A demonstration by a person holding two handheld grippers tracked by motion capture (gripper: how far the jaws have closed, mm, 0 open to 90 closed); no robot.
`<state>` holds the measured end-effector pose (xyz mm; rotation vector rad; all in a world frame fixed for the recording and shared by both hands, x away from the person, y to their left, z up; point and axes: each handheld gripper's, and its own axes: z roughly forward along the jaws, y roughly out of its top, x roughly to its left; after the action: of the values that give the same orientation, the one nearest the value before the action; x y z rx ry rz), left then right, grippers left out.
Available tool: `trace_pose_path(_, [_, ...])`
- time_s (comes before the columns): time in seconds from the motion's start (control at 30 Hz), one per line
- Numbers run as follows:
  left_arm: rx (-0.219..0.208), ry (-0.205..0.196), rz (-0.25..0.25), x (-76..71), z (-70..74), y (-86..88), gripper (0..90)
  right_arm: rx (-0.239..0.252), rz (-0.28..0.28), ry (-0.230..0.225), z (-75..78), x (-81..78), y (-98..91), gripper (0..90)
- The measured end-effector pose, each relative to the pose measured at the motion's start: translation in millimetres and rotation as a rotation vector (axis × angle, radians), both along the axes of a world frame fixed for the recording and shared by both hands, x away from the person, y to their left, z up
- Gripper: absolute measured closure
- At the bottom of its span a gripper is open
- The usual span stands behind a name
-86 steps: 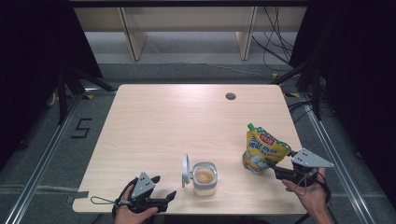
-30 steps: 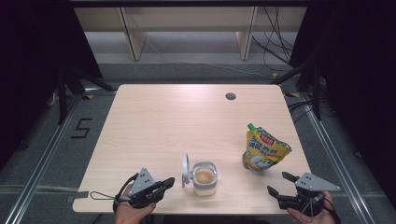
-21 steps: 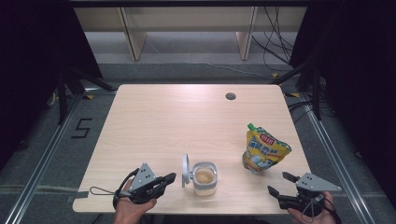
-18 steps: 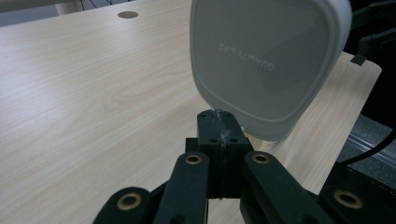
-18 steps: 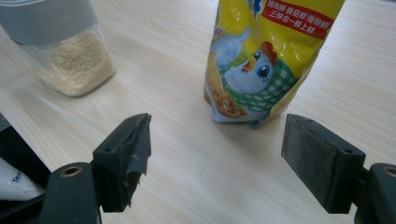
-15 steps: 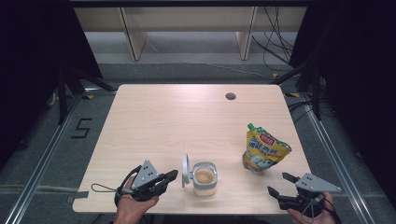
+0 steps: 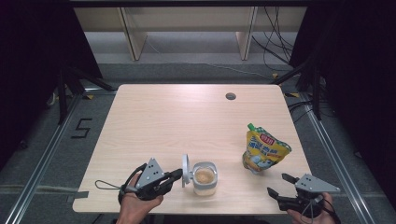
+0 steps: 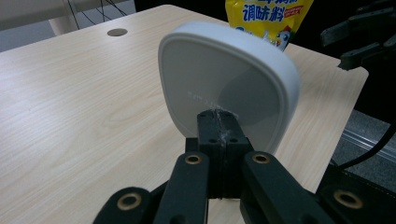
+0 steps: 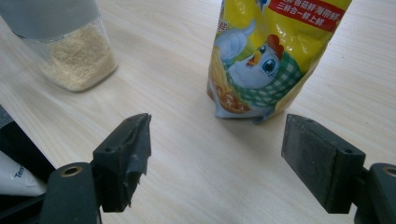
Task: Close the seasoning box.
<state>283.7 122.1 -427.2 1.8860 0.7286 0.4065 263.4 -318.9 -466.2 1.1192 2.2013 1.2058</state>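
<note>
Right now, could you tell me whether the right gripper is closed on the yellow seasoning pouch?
No, the right gripper has its jaws wide apart with bare table between them, and the yellow seasoning pouch stands beyond them untouched.

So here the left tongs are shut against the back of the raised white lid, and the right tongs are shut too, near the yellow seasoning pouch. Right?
Not quite. The right tongs are open, not shut: the right gripper view shows their jaws wide apart with bare table between, short of the yellow seasoning pouch. The left tongs are indeed shut at the raised white lid.

The left gripper has moved up to the jar's lid; the right gripper has let go of the pouch.
</note>
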Motion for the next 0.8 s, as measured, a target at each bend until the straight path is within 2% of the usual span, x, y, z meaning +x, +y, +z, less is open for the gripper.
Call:
trace_pose_path(0.03, [-0.013,0.009,0.005,-0.6,0.0,-1.8,89.1,0.007,-0.009,0.009,0.1,-1.4,1.1,25.1])
trace_pose_path(0.07, [-0.002,0.000,-0.005,-0.1,0.5,-2.3,89.1,0.008,-0.009,0.010,0.1,-1.5,1.2,25.1])
trace_pose_path(0.1, [-0.013,0.005,-0.005,-0.2,-0.2,-4.1,89.1,-0.001,0.002,-0.001,0.0,0.1,-0.3,25.1])
trace_pose_path(0.2, [0.006,-0.007,-0.030,1.8,-0.3,-6.2,89.2,-0.001,0.003,-0.001,-0.2,0.3,-0.4,25.1])
trace_pose_path(0.23, [-0.006,0.008,-0.015,0.5,-0.8,-8.4,89.1,-0.002,0.003,-0.005,-0.2,0.6,-0.7,25.1])
trace_pose_path(0.37, [0.004,0.001,-0.027,1.3,-1.2,-11.8,89.1,-0.001,0.003,-0.006,-0.3,0.5,-0.2,25.1])
trace_pose_path(0.5, [0.013,-0.006,-0.052,3.9,-2.6,-15.4,89.1,0.003,0.000,0.010,-0.9,-0.1,0.8,25.1])
trace_pose_path(0.53, [0.014,0.007,-0.036,2.9,-2.8,-17.2,89.1,-0.002,0.000,0.007,-0.8,0.0,0.4,25.1])
trace_pose_path(0.57, [0.010,0.001,-0.050,4.1,-3.1,-18.4,89.1,0.000,-0.013,0.023,-0.3,-1.5,1.3,25.1])
trace_pose_path(0.6, [0.010,0.006,-0.048,4.0,-2.9,-19.8,89.1,-0.013,0.007,-0.002,-0.8,0.9,0.0,25.1])
trace_pose_path(0.7, [0.017,0.005,-0.056,5.0,-2.9,-23.2,89.1,-0.008,0.006,-0.001,-0.9,0.5,0.7,25.1])
trace_pose_path(0.73, [0.004,0.017,-0.046,4.3,-3.2,-24.7,89.1,-0.006,0.009,0.002,-1.1,0.6,0.9,25.1])
trace_pose_path(0.8, [0.009,0.001,-0.059,5.6,-2.1,-23.8,89.0,-0.006,0.009,0.002,-1.2,0.6,0.7,25.1])
